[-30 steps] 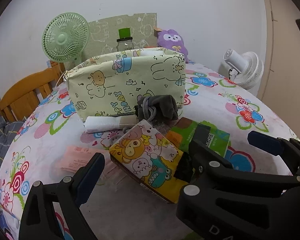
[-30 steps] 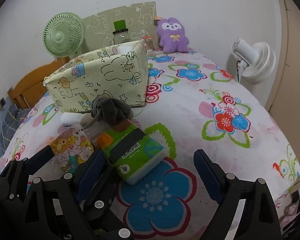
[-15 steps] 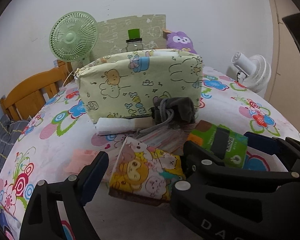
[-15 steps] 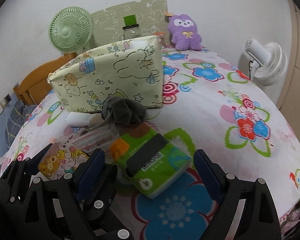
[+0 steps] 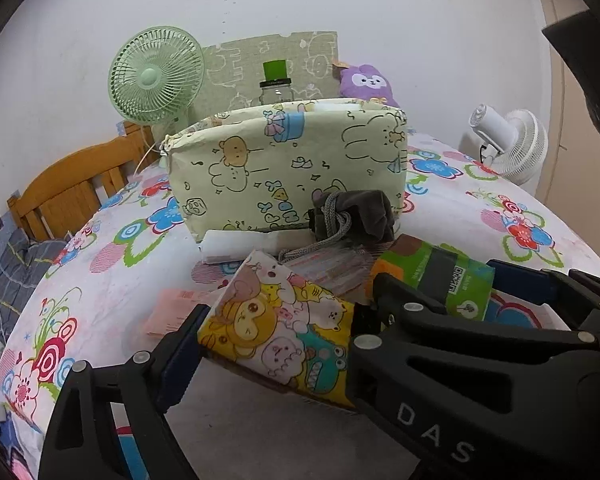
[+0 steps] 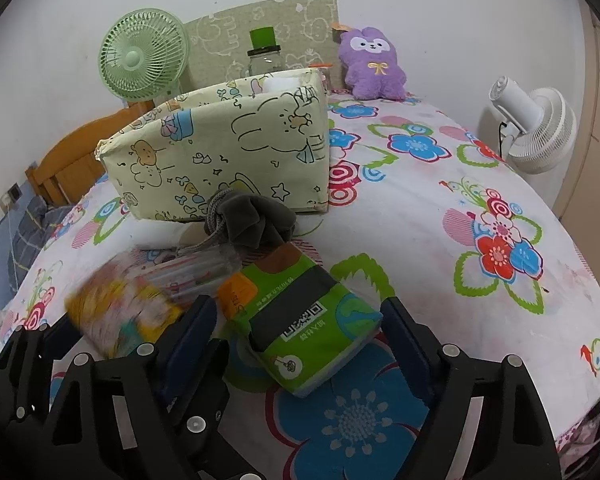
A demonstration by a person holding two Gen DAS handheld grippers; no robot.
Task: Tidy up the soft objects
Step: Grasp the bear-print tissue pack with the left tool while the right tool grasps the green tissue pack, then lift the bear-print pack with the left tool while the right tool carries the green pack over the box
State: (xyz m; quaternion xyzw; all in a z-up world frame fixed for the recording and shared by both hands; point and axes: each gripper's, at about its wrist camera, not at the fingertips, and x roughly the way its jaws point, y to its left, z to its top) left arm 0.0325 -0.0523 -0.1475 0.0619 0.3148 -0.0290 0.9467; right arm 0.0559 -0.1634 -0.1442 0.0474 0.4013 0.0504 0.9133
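Since a second ago both grippers have closed in on the packs: the cartoon tissue pack [image 5: 284,328], then lying clear ahead of the left gripper [image 5: 276,344], now sits between its fingers [image 5: 180,344], low in the middle of the left view. Those fingers press against both of its sides, pinching it, and it tilts with its far corner raised. In the right view it shows only as a blur at lower left.

Centre-low in the right view, the right gripper [image 6: 300,332] has its fingers [image 6: 408,344] spread to either side of the green tissue pack [image 6: 296,320]. Its right finger touches the pack's right end; whether the left finger touches cannot be told. That pack lies on the flowered bedsheet [image 6: 440,216].

Just behind both packs lies a grey drawstring pouch [image 6: 252,220], touching a clear pack of striped items [image 5: 332,272]. A white roll [image 5: 232,242] lies left of the pouch in the left view, and a pink packet [image 5: 176,312] lies flat at middle left. Behind them all, mid-frame, stands the pale green fabric storage box [image 5: 288,168] printed with cartoon animals.
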